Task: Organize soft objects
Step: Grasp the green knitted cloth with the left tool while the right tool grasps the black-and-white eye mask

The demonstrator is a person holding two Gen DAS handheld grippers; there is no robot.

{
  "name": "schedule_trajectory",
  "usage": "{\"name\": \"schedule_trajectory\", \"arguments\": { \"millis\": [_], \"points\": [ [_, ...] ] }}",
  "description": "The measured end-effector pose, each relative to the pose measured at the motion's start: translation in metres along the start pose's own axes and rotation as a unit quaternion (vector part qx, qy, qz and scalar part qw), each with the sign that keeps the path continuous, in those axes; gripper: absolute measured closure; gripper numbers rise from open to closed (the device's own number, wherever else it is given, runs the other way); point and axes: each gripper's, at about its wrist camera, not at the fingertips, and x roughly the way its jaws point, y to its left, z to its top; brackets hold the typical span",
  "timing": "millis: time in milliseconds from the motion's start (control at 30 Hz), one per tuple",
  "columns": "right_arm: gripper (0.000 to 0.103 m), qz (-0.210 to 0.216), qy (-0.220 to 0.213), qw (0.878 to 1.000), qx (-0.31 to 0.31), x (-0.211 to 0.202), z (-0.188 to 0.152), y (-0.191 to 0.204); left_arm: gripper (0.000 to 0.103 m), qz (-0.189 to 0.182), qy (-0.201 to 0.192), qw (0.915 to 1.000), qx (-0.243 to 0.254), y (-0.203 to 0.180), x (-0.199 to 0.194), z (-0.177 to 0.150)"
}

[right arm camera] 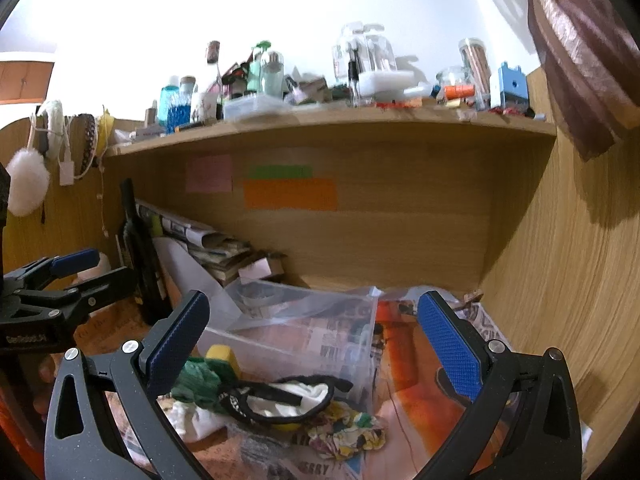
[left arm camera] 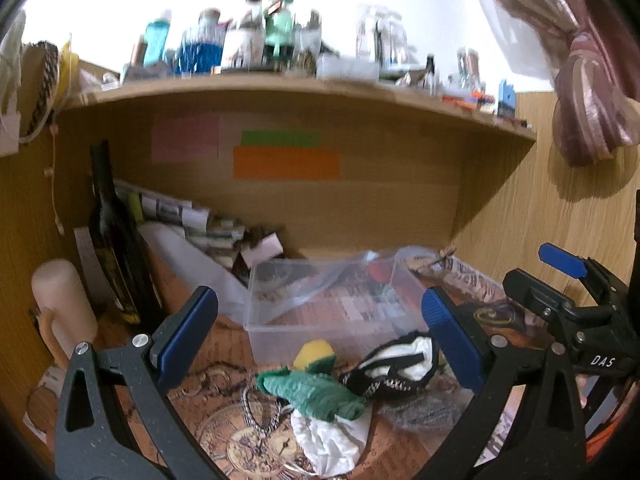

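A pile of soft things lies on the desk in front of a clear plastic box [left arm camera: 276, 328]: a green cloth [left arm camera: 316, 394], a white cloth [left arm camera: 332, 440], a black-and-white pouch [left arm camera: 396, 364] and a yellow sponge [left arm camera: 314, 354]. My left gripper [left arm camera: 320, 336] is open and empty above the pile. My right gripper [right arm camera: 316, 344] is open and empty over the pouch [right arm camera: 288, 398] and the box [right arm camera: 304, 332]. A floral cloth [right arm camera: 348, 432] lies below the pouch. The green cloth [right arm camera: 196, 382] sits by the right gripper's left finger. The right gripper also shows in the left wrist view [left arm camera: 560, 276].
A dark bottle [left arm camera: 112, 240] and a pale cup [left arm camera: 64, 300] stand at the left. Stacked papers [left arm camera: 180, 216] lean at the back. A shelf [left arm camera: 280, 84] crowded with bottles runs overhead. A wooden wall [right arm camera: 560, 280] closes the right side. Newspaper [right arm camera: 424, 360] covers the desk.
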Motion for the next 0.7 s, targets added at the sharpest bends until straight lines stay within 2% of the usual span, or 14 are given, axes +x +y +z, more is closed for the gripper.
{"name": "schedule_trajectory", "arguments": {
  "millis": [233, 533, 700],
  "points": [
    [0.000, 0.011, 0.062, 0.998, 0.014, 0.022, -0.025, -0.009, 0.000, -0.002, 0.077, 0.9970, -0.009, 0.011, 0.035, -0.030],
    [0.001, 0.038, 0.142, 0.989, 0.035, 0.049, -0.063, -0.014, 0.000, -0.014, 0.161, 0.9864, -0.030, 0.017, 0.075, -0.072],
    [0.011, 0.061, 0.181, 0.981, 0.045, 0.068, -0.075, -0.014, 0.000, -0.005, 0.169, 0.9844, -0.048, 0.020, 0.088, -0.082]
  ]
}}
